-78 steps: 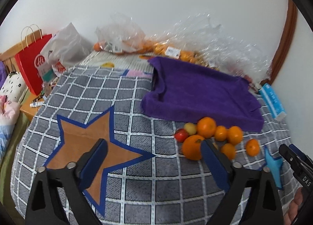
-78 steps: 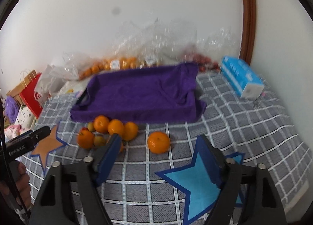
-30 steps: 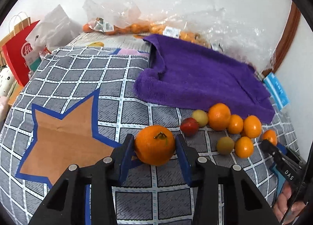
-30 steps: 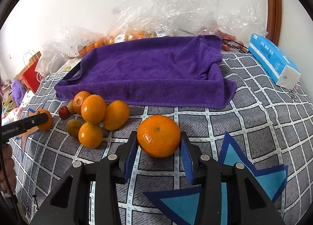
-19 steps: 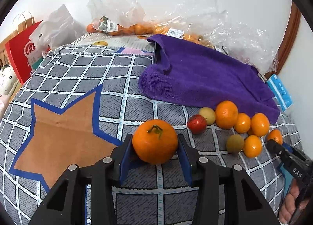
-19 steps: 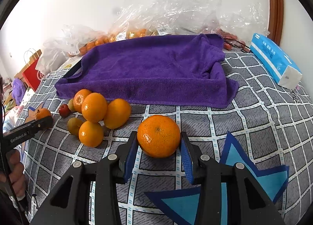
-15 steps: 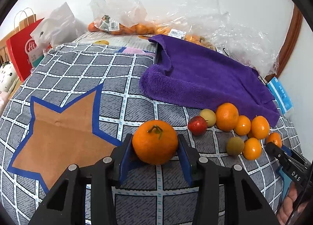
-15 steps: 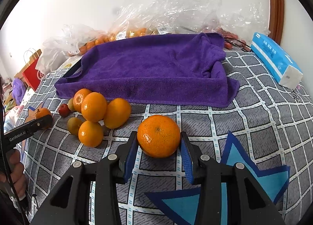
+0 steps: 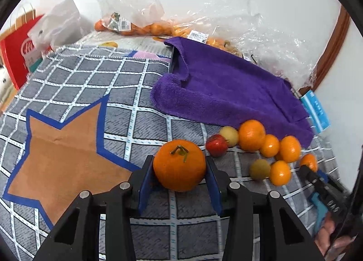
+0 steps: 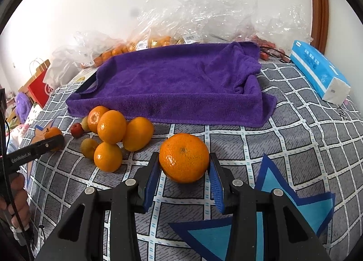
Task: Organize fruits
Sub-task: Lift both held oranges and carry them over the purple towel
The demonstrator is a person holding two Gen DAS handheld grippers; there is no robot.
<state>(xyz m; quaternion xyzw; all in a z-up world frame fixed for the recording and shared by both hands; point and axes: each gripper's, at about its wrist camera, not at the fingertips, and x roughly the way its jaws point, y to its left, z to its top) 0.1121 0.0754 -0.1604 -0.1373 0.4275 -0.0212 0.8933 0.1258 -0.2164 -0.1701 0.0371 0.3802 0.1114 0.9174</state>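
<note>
Left gripper point(image 9: 179, 176): clamped on a stemmed orange point(image 9: 179, 164).
Right gripper point(image 10: 184, 173): clamped on another orange point(image 10: 184, 157).
Fruit pile point(image 10: 113, 134): ten o'clock of it.
Purple towel point(image 10: 177, 79): twelve o'clock.

A plain white wall point(image 10: 90, 0) meets brown wooden trim point(image 10: 318, 7) at right.

Loose fruit cluster point(image 10: 113, 134) crowded before the near edge of the purple towel-lined tray point(image 10: 177, 79), open checked bedcover point(image 9: 74, 84) left clear over the orange star point(image 9: 61, 147), plastic bags point(image 10: 204, 16) banked along the far edge, blue tissue pack point(image 10: 317, 70) set at the far right corner.
</note>
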